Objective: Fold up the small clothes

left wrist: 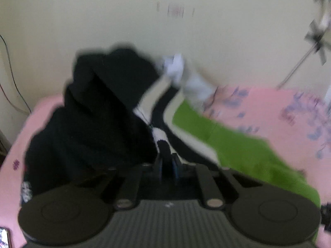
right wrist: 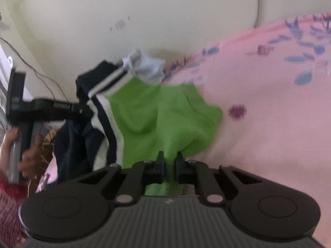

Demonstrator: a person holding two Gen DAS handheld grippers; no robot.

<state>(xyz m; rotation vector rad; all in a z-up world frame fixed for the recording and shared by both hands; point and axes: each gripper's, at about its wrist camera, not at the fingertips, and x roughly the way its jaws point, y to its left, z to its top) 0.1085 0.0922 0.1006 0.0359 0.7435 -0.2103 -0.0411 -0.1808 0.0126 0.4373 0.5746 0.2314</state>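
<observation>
Green garment on pink sheet

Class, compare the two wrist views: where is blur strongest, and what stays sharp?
Left wrist view: heavy motion blur smears the dark garment and green cloth; only the left gripper stays fairly crisp. Right wrist view: milder blur; the right gripper is sharpest, the pink sheet soft.

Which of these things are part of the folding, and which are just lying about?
In the job:
green garment, pinched by the right tongs
its dark striped edge, pinched by the left tongs

Lying about:
white cloth
pink flowered sheet
wall cable
</observation>
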